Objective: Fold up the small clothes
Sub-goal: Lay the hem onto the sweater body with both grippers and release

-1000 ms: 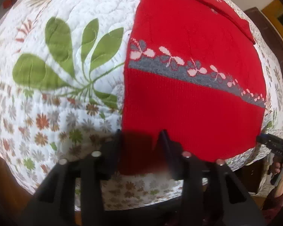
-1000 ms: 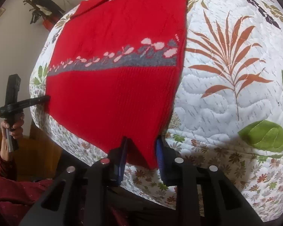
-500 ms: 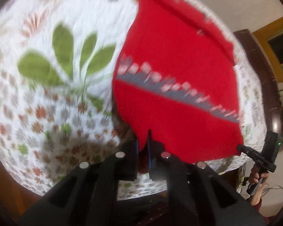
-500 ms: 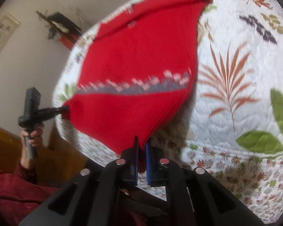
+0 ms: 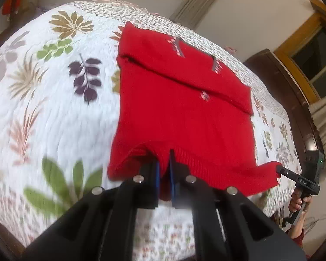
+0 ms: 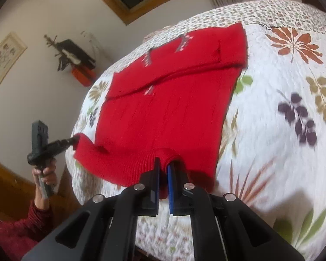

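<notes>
Hem corners of the red sweater (image 5: 184, 113) sit pinched between narrow jaws of the left gripper (image 5: 164, 174) and right gripper (image 6: 163, 174), raised off the floral quilt (image 5: 54, 108). Likely mid-fold: next, carry the hem forward onto the far folded sleeves, level, then release. Ahead, ribbed knit lies flat.

Black hand-held gripper (image 6: 163, 175) w/ blue pads (image 6: 170, 187), silver screws (image 6: 139, 186); dark-red sleeve (image 6: 35, 217).

Each wrist view looks forward along its own hand-held gripper, close over the bed's (image 5: 54, 113) near edge; both share the red garment (image 5: 184, 117), apparently seen from opposite corners.
</notes>
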{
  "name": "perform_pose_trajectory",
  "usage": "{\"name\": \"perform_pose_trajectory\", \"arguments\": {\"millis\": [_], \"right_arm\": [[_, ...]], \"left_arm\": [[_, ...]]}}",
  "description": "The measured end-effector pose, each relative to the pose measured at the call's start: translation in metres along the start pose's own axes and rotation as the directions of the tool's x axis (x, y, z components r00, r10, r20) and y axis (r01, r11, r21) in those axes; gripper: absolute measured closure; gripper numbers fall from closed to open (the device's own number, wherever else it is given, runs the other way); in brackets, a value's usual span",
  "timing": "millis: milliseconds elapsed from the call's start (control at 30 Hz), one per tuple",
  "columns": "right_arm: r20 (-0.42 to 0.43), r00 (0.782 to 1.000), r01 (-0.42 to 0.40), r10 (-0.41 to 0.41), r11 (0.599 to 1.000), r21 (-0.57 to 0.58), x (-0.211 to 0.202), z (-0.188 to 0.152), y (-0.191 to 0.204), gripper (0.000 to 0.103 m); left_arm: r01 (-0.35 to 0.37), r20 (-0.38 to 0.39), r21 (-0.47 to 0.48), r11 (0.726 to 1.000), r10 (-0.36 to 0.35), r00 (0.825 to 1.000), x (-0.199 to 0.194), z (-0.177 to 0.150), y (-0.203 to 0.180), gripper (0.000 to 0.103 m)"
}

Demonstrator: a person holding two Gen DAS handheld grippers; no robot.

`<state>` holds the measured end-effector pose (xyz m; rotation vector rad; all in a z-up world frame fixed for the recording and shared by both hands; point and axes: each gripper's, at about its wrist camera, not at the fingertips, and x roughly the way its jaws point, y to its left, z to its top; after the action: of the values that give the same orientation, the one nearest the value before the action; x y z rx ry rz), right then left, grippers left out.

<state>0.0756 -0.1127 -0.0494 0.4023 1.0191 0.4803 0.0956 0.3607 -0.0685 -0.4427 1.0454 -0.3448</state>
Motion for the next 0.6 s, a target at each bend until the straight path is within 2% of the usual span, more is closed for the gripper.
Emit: {"name": "perform_pose_trajectory", "arguments": {"millis": [133,333,433,533,567,600], "right_arm": [[-0.025,1.0,0.005,-0.004,0.998,0.057,0.026,0.042,-0.021,0.097],[-0.088,0.996,0.012,0.004,0.983,0.184,0.076,0.084,-0.06,0.097],[-0.117,0.993,0.003,0.026,0.972,0.234,0.093,0.091,-0.076,0.092],[-0.107,0.993,-0.025,0.051,0.973,0.228,0.088,0.092,-0.08,0.09],[-0.092,0.995,-0.022,0.042,0.977,0.21,0.082,0.092,-0.078,0.084],[-0.075,0.997,-0.008,0.023,0.98,0.198,0.077,0.094,-0.078,0.064]], "left_arm": [[-0.006,-0.005,-0.05,0.999,0.006,1.0,0.034,0.039,0.007,0.097],[-0.031,-0.057,-0.099,0.995,0.026,0.998,0.085,0.071,0.026,0.096],[-0.013,-0.096,-0.127,0.992,0.001,0.995,0.102,0.079,0.035,0.092],[0.044,-0.102,-0.159,0.986,-0.06,0.993,0.099,0.084,0.042,0.089],[0.059,-0.096,-0.159,0.985,-0.075,0.993,0.095,0.085,0.044,0.085],[0.065,-0.079,-0.153,0.986,-0.077,0.994,0.089,0.086,0.045,0.074]]}}
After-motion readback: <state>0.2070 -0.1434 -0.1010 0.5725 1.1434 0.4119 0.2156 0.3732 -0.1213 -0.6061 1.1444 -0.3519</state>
